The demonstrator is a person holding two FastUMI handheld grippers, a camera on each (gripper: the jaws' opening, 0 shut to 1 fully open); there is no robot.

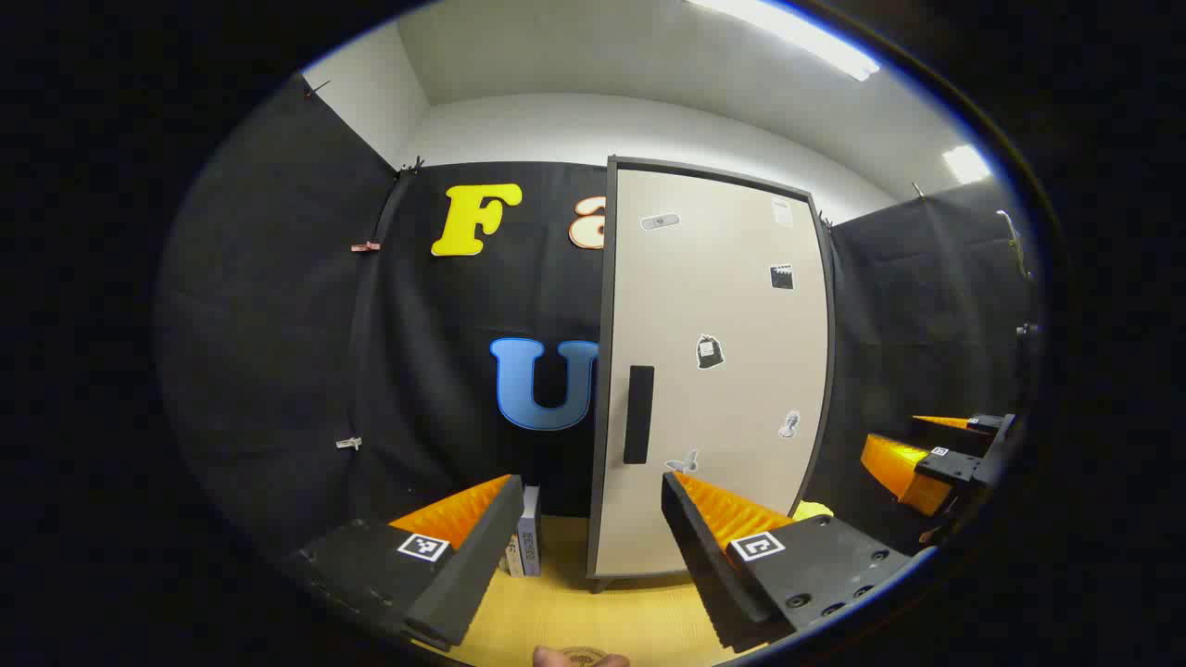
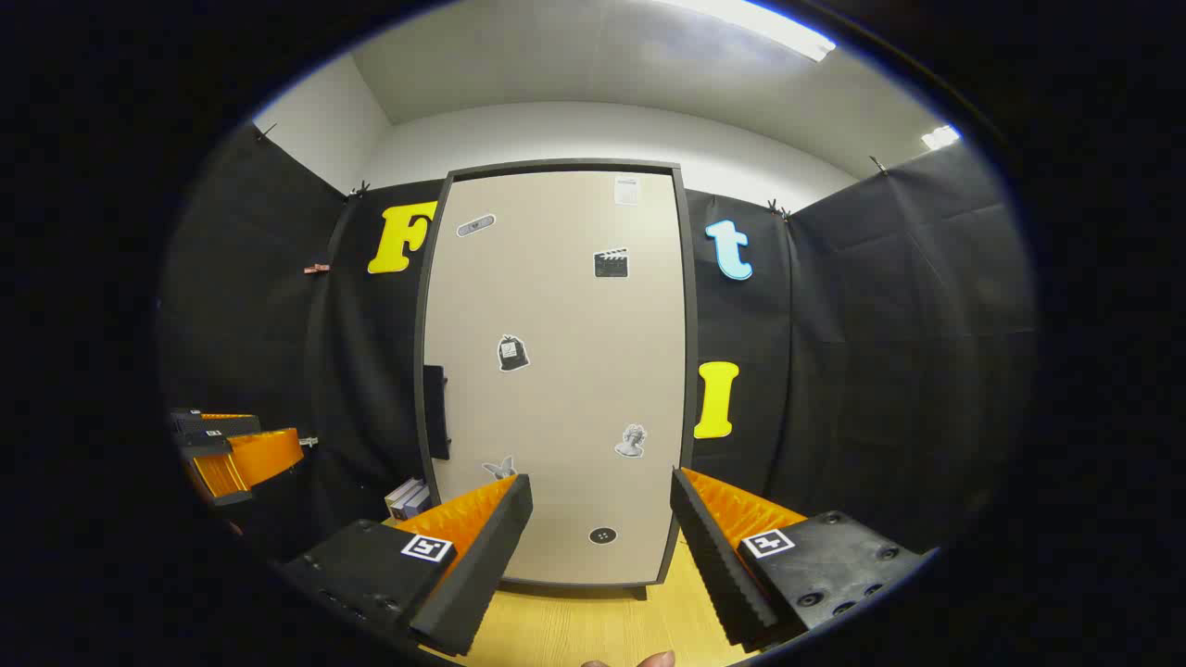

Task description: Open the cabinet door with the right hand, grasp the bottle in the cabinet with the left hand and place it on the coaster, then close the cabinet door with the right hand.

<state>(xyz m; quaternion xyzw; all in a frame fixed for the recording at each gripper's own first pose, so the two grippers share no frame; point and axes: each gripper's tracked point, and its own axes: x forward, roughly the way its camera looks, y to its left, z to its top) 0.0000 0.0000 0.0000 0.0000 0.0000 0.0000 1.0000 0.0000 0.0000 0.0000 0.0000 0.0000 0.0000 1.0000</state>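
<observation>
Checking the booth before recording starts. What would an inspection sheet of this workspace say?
Surface: wooden table, light yellow.
Job's things: cabinet door shut, dark handle at its left edge; bottle and coaster cannot be made out.
Clutter: books standing left of the cabinet; stickers on the door.
Grippers: left gripper open, empty; right gripper open, empty, facing the door.
Cables: nothing seen.
Surroundings: black cloth wall, white ceiling with lights.
</observation>
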